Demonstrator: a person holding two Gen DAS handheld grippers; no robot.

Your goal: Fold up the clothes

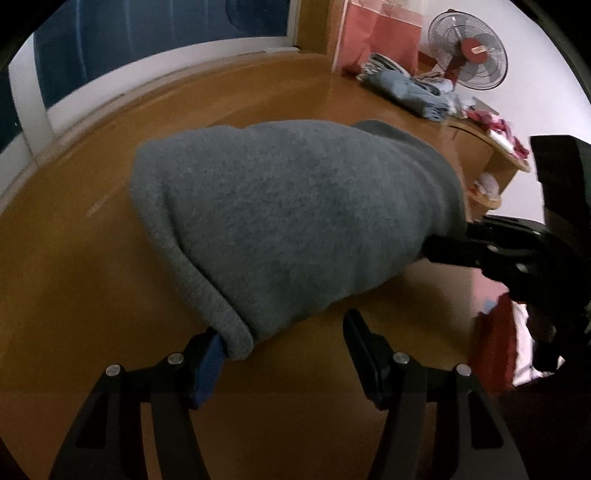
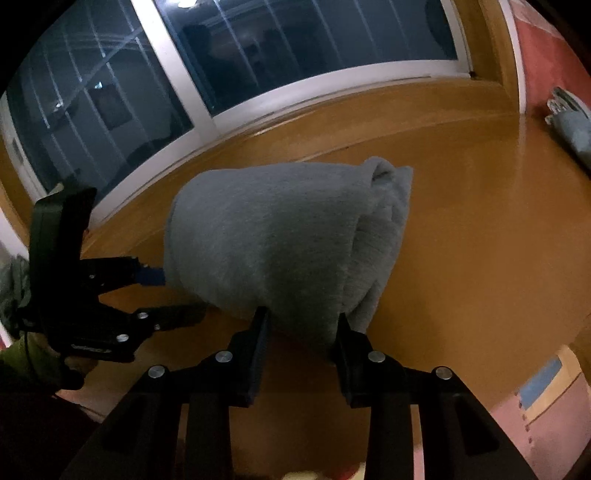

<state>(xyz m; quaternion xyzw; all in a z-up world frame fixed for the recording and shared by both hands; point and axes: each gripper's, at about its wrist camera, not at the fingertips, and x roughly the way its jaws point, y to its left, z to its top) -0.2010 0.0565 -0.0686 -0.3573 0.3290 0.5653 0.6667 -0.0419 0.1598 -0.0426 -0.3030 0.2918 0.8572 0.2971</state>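
A grey fleece garment (image 1: 295,214) lies folded in a thick bundle on the wooden table (image 1: 74,258). My left gripper (image 1: 284,339) stands open at its near edge. Its blue-padded left finger (image 1: 208,363) is tucked under the garment's rolled corner, and the other finger is clear of the cloth. In the right wrist view the garment (image 2: 273,236) shows stacked layers on its right side. My right gripper (image 2: 301,332) is shut on its thick near edge, with cloth filling the gap. The left gripper (image 2: 166,293) appears there at the left, jaws spread, and the right gripper (image 1: 439,240) enters the left wrist view from the right.
A pile of blue and striped clothes (image 1: 406,88) sits at the table's far right corner, beside a standing fan (image 1: 467,55) and a pink bag (image 1: 373,33). A white-framed window (image 2: 258,55) runs along the table's far edge. A shelf with red items (image 1: 491,147) stands at the right.
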